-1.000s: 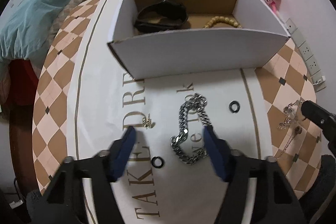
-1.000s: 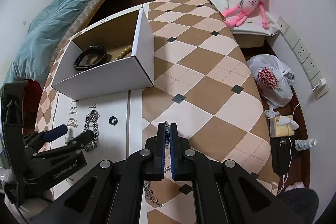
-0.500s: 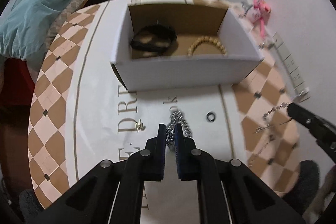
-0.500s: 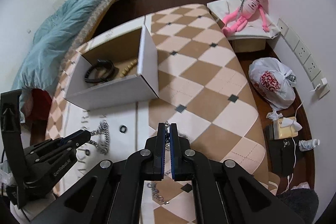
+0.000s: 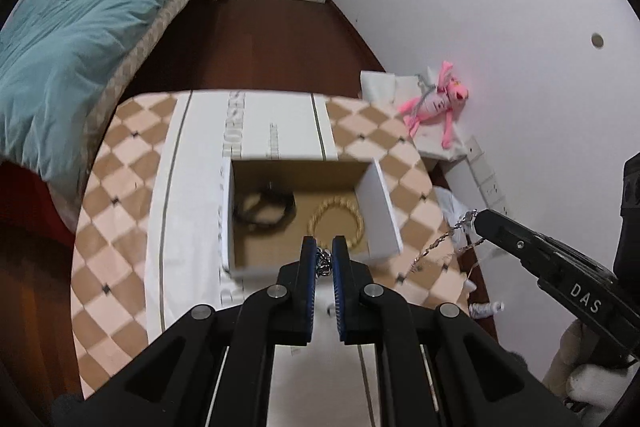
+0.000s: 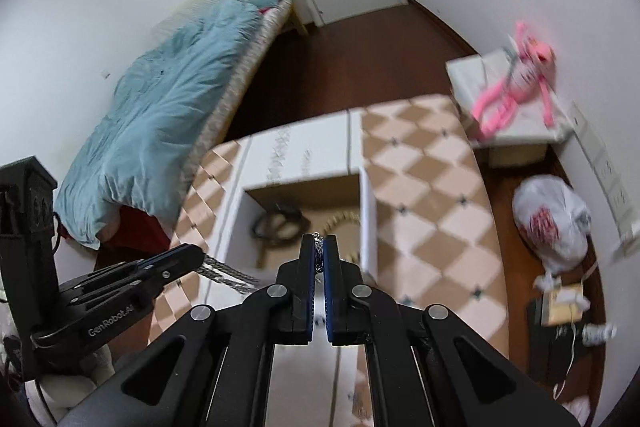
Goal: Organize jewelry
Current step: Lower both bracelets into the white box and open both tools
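My left gripper (image 5: 324, 251) is shut on the heavy silver chain (image 5: 323, 261) and holds it high above the table, at the near wall of the open white box (image 5: 382, 211). The chain hangs from it in the right wrist view (image 6: 226, 273). My right gripper (image 6: 319, 247) is shut on the thin silver necklace (image 6: 318, 239), which dangles from its tip in the left wrist view (image 5: 444, 239), right of the box. In the box lie a black band (image 5: 264, 209) and a beaded bracelet (image 5: 336, 219).
The table carries a checked cloth (image 5: 120, 195) with a white lettered strip. A bed with a blue quilt (image 5: 76, 39) stands to the left. A pink plush toy (image 5: 434, 103) and a plastic bag (image 6: 554, 223) are to the right.
My left gripper closed on the heavy chain and lifted it off the table. Both grippers rose well above the table and moved toward the box with their chains.
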Demonstrator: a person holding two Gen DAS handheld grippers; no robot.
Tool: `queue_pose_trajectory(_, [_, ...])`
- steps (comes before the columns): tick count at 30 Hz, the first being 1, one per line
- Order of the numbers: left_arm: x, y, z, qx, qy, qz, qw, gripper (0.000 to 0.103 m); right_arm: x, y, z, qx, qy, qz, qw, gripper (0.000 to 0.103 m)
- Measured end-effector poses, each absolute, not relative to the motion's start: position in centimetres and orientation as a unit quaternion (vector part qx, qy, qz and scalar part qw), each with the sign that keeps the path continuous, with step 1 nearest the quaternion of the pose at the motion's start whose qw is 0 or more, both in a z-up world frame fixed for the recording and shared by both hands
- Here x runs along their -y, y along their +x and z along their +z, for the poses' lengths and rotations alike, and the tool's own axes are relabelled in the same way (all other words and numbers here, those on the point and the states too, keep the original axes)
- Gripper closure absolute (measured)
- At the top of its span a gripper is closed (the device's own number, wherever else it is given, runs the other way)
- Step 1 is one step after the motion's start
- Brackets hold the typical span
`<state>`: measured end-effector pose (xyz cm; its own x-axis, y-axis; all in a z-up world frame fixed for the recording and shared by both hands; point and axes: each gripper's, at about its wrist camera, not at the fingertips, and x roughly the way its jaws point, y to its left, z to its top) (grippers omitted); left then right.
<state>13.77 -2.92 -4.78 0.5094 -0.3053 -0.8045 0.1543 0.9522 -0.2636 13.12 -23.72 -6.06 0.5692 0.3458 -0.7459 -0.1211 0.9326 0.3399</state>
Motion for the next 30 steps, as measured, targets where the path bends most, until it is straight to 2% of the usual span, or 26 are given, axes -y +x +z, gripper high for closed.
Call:
queue_pose_trajectory(6, [1.8, 18.2, -6.4, -0.504, -0.094, -0.123, 0.850, 0.098, 20.9, 18.4, -5.7, -0.462, 0.092, 0.145, 0.870, 0.099])
queue_pose_trajectory(16, [0.6, 21.4, -11.5, -0.572, -0.114, -0.114, 0.804, 0.097, 18.6, 24.4, -10.8, -0.535, 0.050, 0.138, 0.832, 0.099])
queue_pose_trajectory(25, [0.2, 23.3, -11.9, -0.588, -0.095, -0.074, 0.800, 0.096, 18.3, 26.9, -15.2, -0.608, 0.033, 0.119, 0.784, 0.097])
queue_pose_trajectory(26, [0.1, 23.3, -11.7, -0.585, -0.092, -0.069, 0.803, 0.095, 18.4, 26.9, -15.5, -0.613, 0.034, 0.119, 0.781, 0.093])
queue_pose_trajectory(30, [-0.3, 23.2, -11.4, -0.577, -0.070, -0.038, 0.813, 0.091, 18.6, 26.7, -15.2, -0.607, 0.026, 0.109, 0.787, 0.064])
